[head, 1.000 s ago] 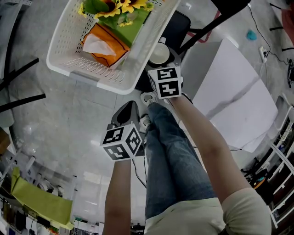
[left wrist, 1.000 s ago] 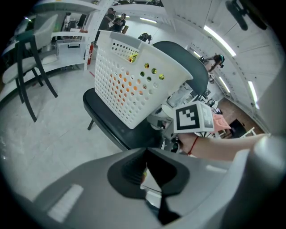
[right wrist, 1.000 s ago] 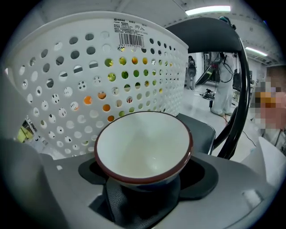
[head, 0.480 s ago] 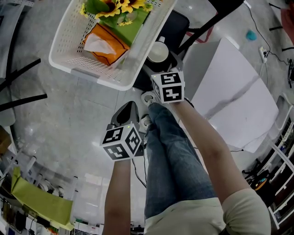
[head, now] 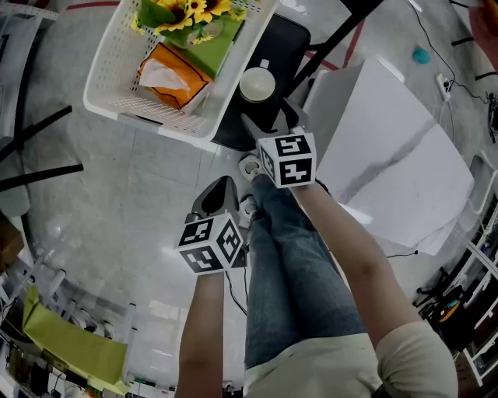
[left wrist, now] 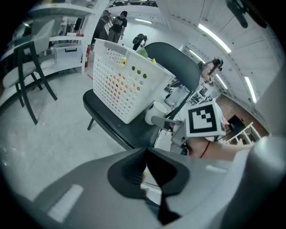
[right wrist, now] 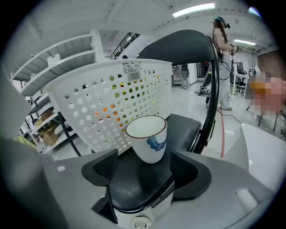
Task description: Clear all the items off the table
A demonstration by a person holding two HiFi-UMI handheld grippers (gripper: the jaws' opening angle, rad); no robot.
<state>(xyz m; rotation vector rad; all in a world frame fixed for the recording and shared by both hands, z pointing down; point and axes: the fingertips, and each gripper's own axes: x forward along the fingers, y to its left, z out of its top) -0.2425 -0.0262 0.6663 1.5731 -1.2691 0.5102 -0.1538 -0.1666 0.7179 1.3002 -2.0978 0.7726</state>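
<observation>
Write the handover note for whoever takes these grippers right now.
Left gripper: shut, empty.
Right gripper: open, jaws have just been closing; the white cup stands at its tips, untouched.
Cup is on the black chair seat beside the white basket.
Done: sunflowers and orange tissue pack in the basket.
Left: probably the cup into the basket; check the table.

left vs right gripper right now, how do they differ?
Left gripper is shut with nothing between its jaws; right gripper is open, jaws just having closed a little, pads touching nothing. Right gripper faces the white cup on the chair seat, just ahead of its jaws; left gripper hangs further back from it. Both tilt down toward that seat.
</observation>
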